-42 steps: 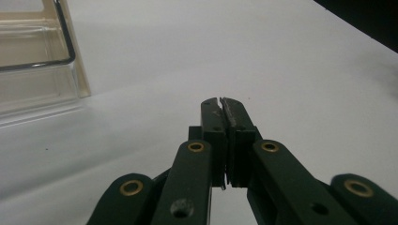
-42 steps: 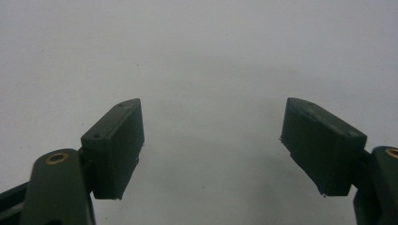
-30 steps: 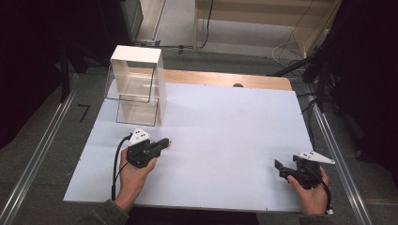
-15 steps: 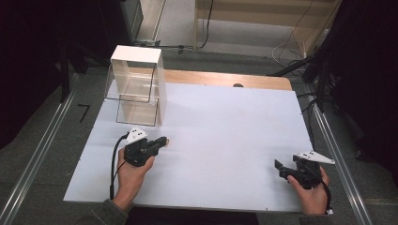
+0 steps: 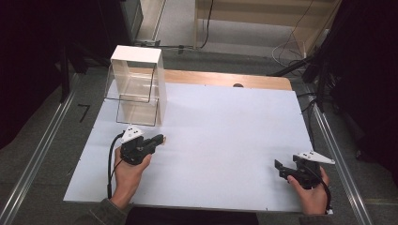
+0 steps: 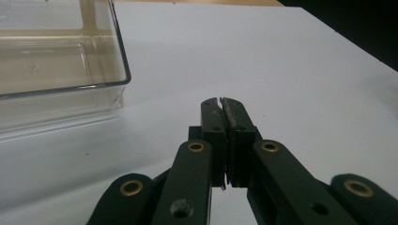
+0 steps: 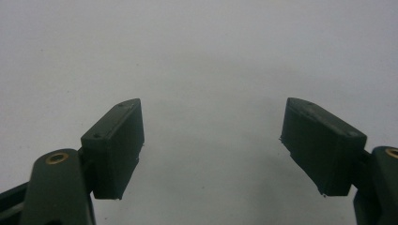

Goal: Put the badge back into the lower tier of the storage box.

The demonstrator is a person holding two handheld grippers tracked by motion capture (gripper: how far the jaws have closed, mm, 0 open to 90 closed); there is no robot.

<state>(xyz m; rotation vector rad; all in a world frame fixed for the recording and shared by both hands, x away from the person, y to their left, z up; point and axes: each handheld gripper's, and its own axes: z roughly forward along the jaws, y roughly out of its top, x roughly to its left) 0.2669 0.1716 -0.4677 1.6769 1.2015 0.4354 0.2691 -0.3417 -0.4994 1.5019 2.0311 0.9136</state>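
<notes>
- High view: left tool [image 5: 159, 139] is resting low on the white surface [image 5: 225, 140], held in the person's left hand [image 5: 127, 168]; its jaws are pressing together with nothing between them, tips pointing right and slightly far. The clear box [image 5: 137, 86] is standing upright at the far left of the surface, just beyond this tool and apart from it.
- High view: right tool [image 5: 280, 168] is sitting at the near right edge in the right hand [image 5: 310, 191], well apart from the box, tips pointing left.
- Left gripper view: left tool [image 6: 220, 104] is showing both jaws meeting, empty; the clear box [image 6: 56, 61] is lying to the upper left, not touching.
- Right gripper view: right tool [image 7: 211, 140] is standing wide, jaws far apart, bare white surface [image 7: 206, 56] between them.
</notes>
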